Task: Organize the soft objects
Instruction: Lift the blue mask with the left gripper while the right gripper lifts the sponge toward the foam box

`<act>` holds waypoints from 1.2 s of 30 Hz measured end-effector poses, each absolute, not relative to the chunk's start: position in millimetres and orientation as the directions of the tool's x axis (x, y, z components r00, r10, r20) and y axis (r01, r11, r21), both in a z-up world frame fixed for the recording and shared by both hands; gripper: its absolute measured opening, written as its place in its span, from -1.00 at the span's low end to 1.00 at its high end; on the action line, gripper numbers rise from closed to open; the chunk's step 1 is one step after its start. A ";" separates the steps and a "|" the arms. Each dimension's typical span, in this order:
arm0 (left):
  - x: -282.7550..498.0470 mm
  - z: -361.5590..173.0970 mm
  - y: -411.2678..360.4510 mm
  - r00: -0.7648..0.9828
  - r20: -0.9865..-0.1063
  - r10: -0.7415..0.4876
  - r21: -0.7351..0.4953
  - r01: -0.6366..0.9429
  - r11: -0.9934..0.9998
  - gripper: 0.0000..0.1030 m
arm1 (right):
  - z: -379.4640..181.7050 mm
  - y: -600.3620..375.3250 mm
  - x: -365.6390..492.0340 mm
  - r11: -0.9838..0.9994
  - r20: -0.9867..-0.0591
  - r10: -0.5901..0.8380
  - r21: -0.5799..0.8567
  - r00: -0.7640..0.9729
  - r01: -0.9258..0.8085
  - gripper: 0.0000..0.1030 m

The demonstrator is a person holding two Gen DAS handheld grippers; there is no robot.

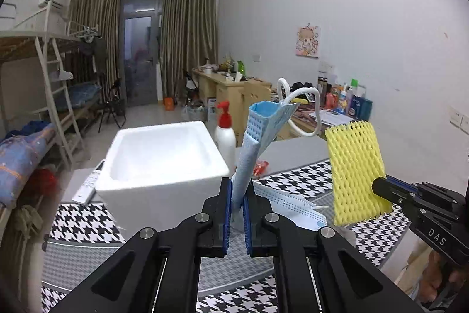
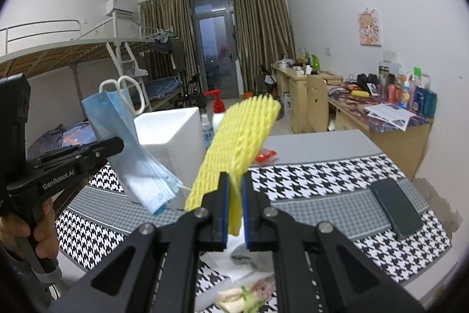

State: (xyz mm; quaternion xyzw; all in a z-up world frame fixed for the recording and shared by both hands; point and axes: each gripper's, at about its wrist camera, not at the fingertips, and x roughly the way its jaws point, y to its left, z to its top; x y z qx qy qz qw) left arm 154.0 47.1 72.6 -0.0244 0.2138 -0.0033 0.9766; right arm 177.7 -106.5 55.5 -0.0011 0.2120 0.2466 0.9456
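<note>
My left gripper (image 1: 238, 195) is shut on a blue face mask (image 1: 258, 131) and holds it upright above the table; the mask also shows in the right wrist view (image 2: 129, 148). My right gripper (image 2: 235, 189) is shut on a yellow foam net sleeve (image 2: 240, 143), held up in the air; the sleeve shows in the left wrist view (image 1: 354, 169) to the right of the mask. A white foam box (image 1: 161, 163) stands open on the table, just left of and beyond both grippers. Another blue mask (image 1: 293, 207) lies on the houndstooth cloth (image 1: 82, 222) under the left gripper.
A white spray bottle with red top (image 1: 225, 131) stands behind the box. A red packet (image 2: 265, 156) lies near it. A dark phone (image 2: 395, 207) lies on the right of the table. A remote (image 1: 89, 184) lies left of the box. Small soft items (image 2: 246, 292) lie at the near edge.
</note>
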 end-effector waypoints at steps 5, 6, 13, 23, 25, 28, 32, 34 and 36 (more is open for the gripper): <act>157.5 83.8 54.0 0.918 -0.395 0.025 -0.034 -0.041 0.999 -0.85 | 62.6 -97.1 180.2 0.869 -0.384 0.484 0.101 0.786 -0.485 -0.80; 157.8 85.8 56.2 0.919 -0.393 0.033 -0.033 -0.050 0.998 -0.85 | 64.0 -95.8 180.7 0.867 -0.380 0.488 0.102 0.786 -0.488 -0.80; 162.1 95.4 65.5 0.924 -0.372 0.086 -0.023 -0.102 0.995 -0.85 | 74.9 -82.3 185.7 0.863 -0.358 0.493 0.085 0.793 -0.498 -0.80; 172.8 104.9 83.1 0.923 -0.353 0.151 -0.024 -0.170 0.985 -0.85 | 85.4 -60.5 203.9 0.852 -0.365 0.507 0.071 0.781 -0.519 -0.80; 176.3 107.5 89.5 0.922 -0.351 0.164 -0.030 -0.186 0.982 -0.85 | 88.1 -56.4 206.3 0.848 -0.362 0.512 0.067 0.779 -0.526 -0.80; 183.6 111.4 95.7 0.920 -0.351 0.176 -0.038 -0.202 0.979 -0.85 | 93.2 -49.1 208.2 0.844 -0.358 0.515 0.055 0.779 -0.533 -0.80; 193.2 115.2 104.2 0.912 -0.361 0.192 -0.045 -0.223 0.974 -0.85 | 100.2 -39.6 212.1 0.835 -0.352 0.528 0.050 0.773 -0.548 -0.80; 198.8 117.0 107.3 0.909 -0.364 0.202 -0.040 -0.232 0.972 -0.85 | 103.0 -35.1 213.9 0.833 -0.349 0.531 0.043 0.773 -0.552 -0.80; 204.7 117.1 110.9 0.904 -0.374 0.205 -0.054 -0.242 0.969 -0.85 | 105.4 -30.3 215.8 0.827 -0.347 0.537 0.039 0.769 -0.561 -0.80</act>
